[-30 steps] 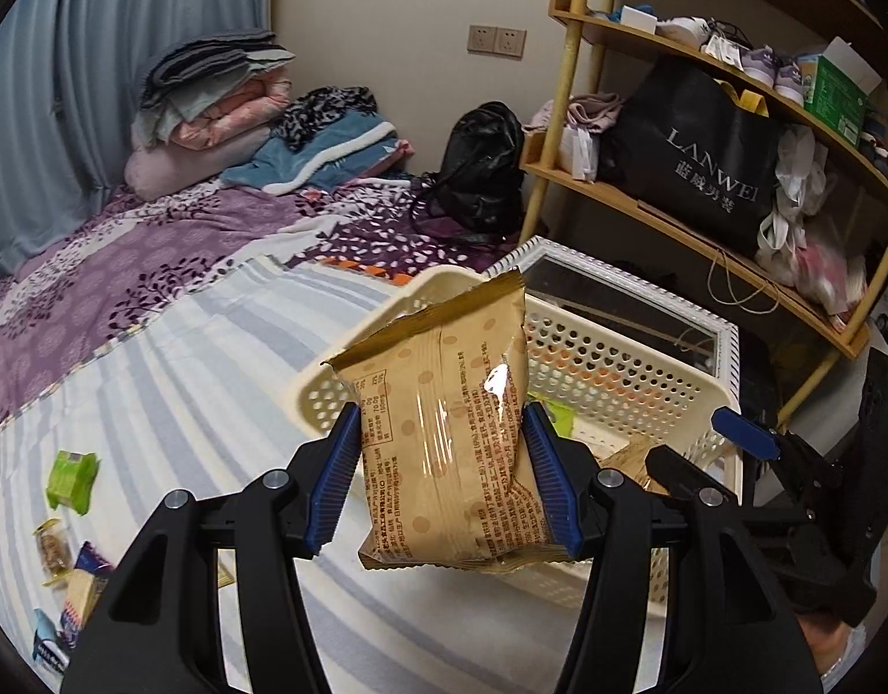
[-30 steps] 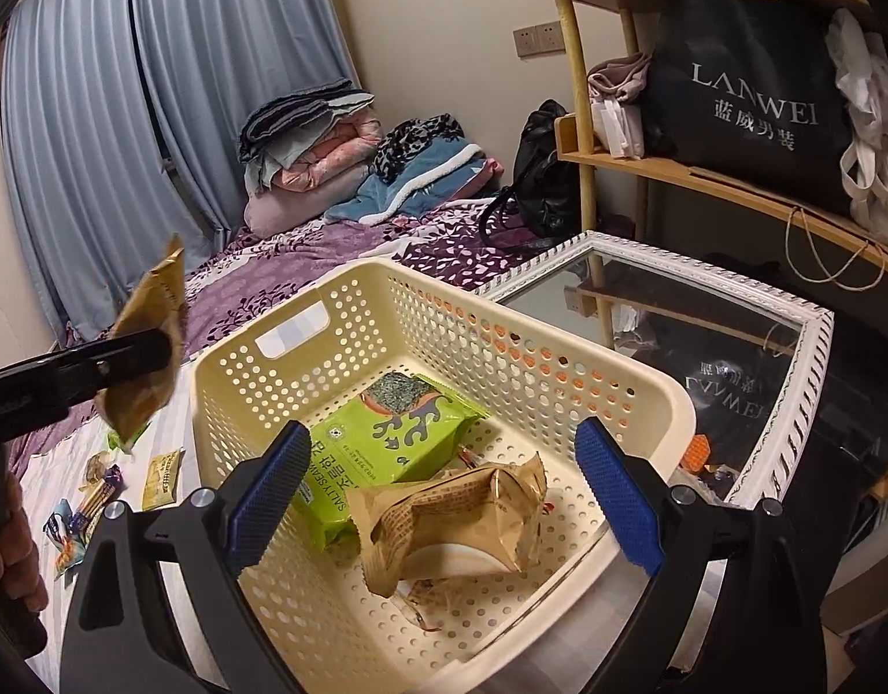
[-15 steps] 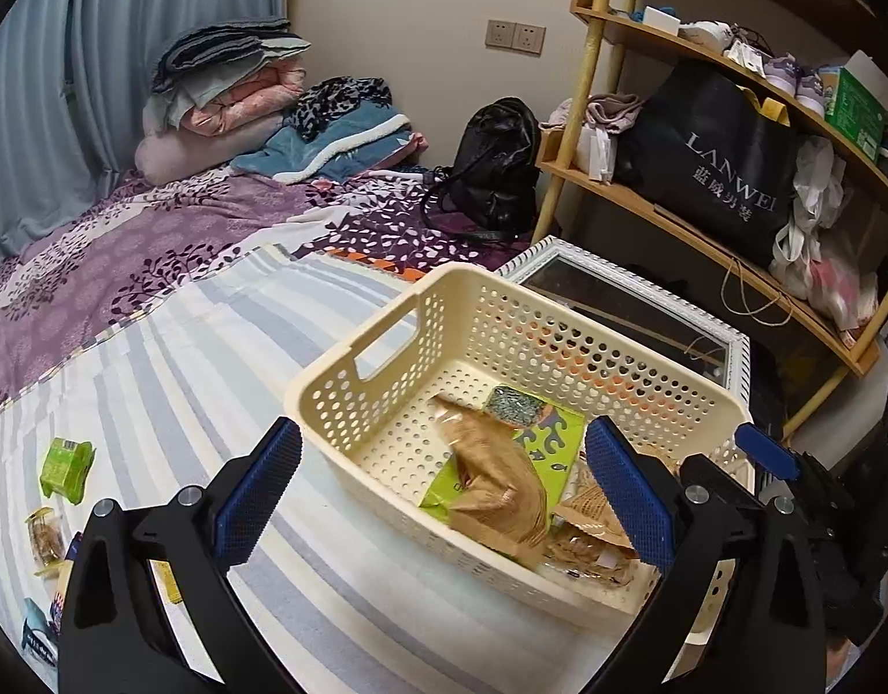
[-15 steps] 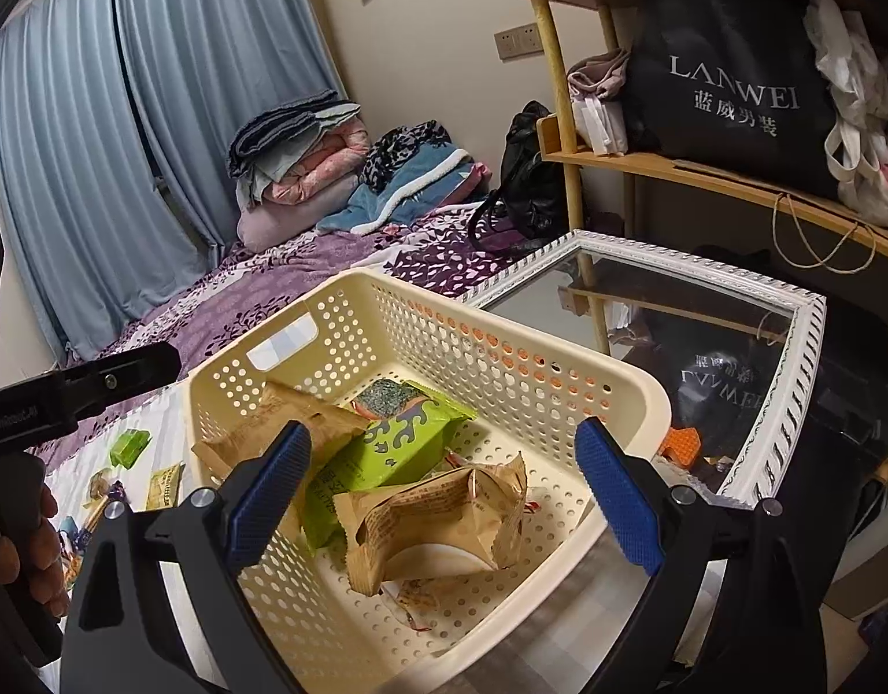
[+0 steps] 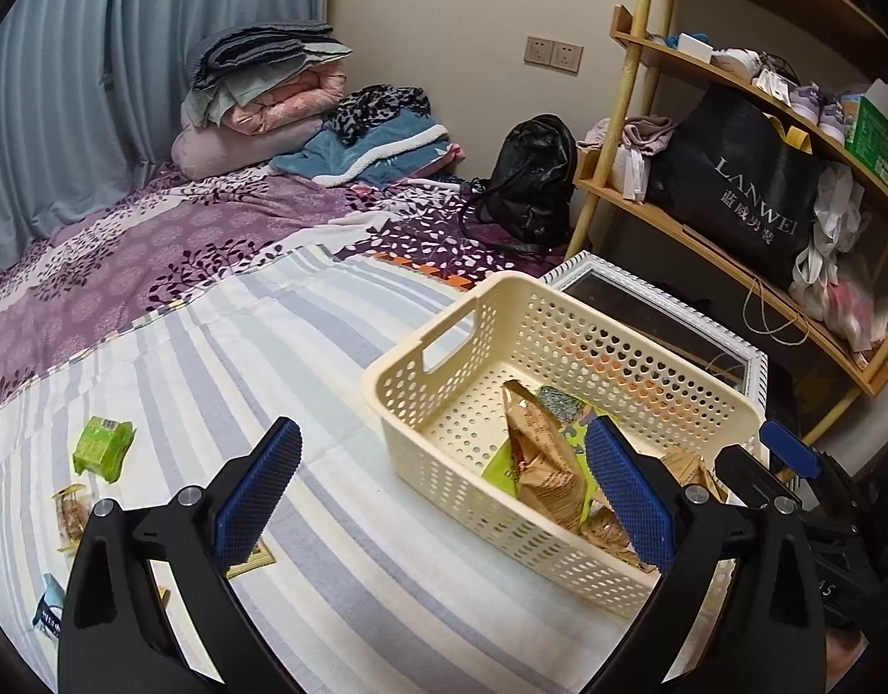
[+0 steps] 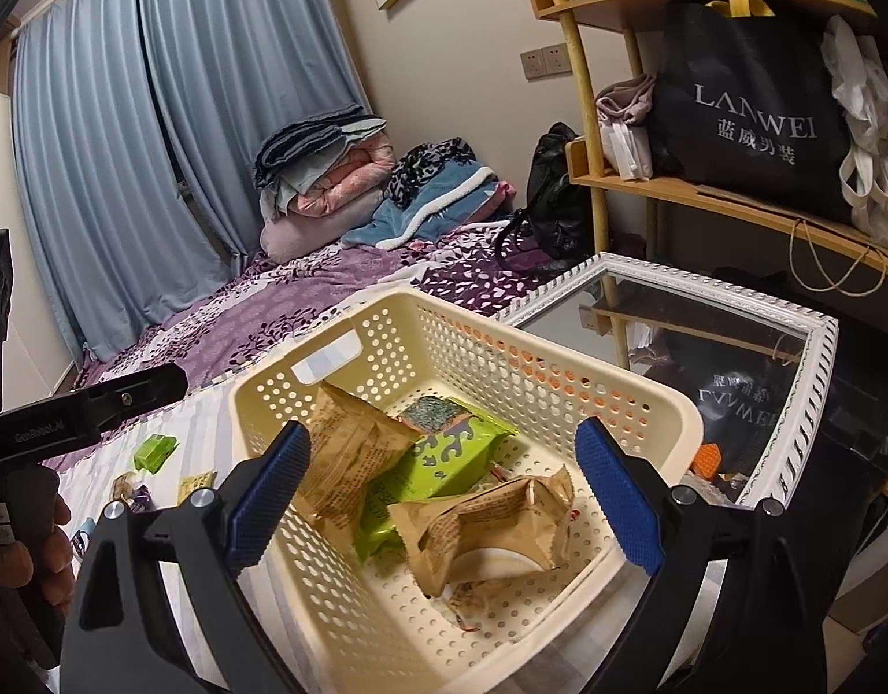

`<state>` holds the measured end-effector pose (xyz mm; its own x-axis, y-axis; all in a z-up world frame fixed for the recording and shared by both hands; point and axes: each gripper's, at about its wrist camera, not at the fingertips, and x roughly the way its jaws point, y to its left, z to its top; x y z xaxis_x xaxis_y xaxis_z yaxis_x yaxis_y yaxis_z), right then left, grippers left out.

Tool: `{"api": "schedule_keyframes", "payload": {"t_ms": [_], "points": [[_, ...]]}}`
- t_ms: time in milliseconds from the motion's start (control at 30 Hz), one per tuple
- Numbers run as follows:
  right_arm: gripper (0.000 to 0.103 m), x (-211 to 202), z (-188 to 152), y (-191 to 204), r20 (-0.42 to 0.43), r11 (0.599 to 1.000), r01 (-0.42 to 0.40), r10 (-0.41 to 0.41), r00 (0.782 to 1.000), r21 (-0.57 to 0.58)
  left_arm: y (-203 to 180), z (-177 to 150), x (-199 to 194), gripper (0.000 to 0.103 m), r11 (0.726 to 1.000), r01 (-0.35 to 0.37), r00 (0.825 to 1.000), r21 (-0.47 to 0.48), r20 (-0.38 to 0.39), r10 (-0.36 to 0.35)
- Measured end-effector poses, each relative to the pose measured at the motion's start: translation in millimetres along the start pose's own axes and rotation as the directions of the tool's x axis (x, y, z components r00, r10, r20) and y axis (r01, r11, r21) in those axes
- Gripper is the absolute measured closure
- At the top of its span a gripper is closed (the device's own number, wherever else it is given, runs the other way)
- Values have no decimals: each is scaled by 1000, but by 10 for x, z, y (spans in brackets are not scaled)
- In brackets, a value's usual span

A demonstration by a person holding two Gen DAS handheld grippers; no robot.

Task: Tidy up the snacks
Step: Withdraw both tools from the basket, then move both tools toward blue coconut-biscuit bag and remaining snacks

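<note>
Tan snack bag (image 6: 351, 457) leans in the cream basket (image 6: 565, 373) on the bed, long axis tilted up toward the handle side, crinkled w/ small print. Left tongs (image 5: 441, 494) & right tongs (image 6: 441, 497) gape wide, empty.

A perforated basket (image 5: 426, 399) sits on the striped sheet (image 5: 259, 358) of the bed, with a framed mirror (image 5: 675, 318) just behind it to the right and a wooden shelf (image 5: 704, 237) beyond that. In the basket a seaweed packet (image 6: 450, 457) lies between two paper snack bags, one (image 6: 346, 451) leaning at the left wall and one (image 6: 490, 526) nearer the front. Left of the basket, small snack packets (image 5: 100, 448) lie scattered on the sheet; folded blankets (image 5: 270, 92) are stacked at the far end of the bed, and a backpack (image 5: 531, 179) stands to their right.
</note>
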<state>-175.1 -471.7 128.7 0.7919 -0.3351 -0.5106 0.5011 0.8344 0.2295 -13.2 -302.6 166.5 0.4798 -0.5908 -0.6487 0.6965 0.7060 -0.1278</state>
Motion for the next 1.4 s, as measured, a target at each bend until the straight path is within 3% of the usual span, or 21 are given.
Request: {"api": "schedule_keyframes", "payload": {"t_ms": [800,1100,1400], "points": [[11,-116,-37,736,-14,984,-118,117,993,-133,724,-327,-556,3,989,-69,996,-131,45,75],[7,-9,-261,1294,-113,947,-217,195,974,-238,1212,-610,-715,3,964,-142,989,-225,19,150],[7,139,-567,1836,-216,896,-262,194,957,-358,1675,-908,-892,3,928,-224,973,-299,-8,232]]}}
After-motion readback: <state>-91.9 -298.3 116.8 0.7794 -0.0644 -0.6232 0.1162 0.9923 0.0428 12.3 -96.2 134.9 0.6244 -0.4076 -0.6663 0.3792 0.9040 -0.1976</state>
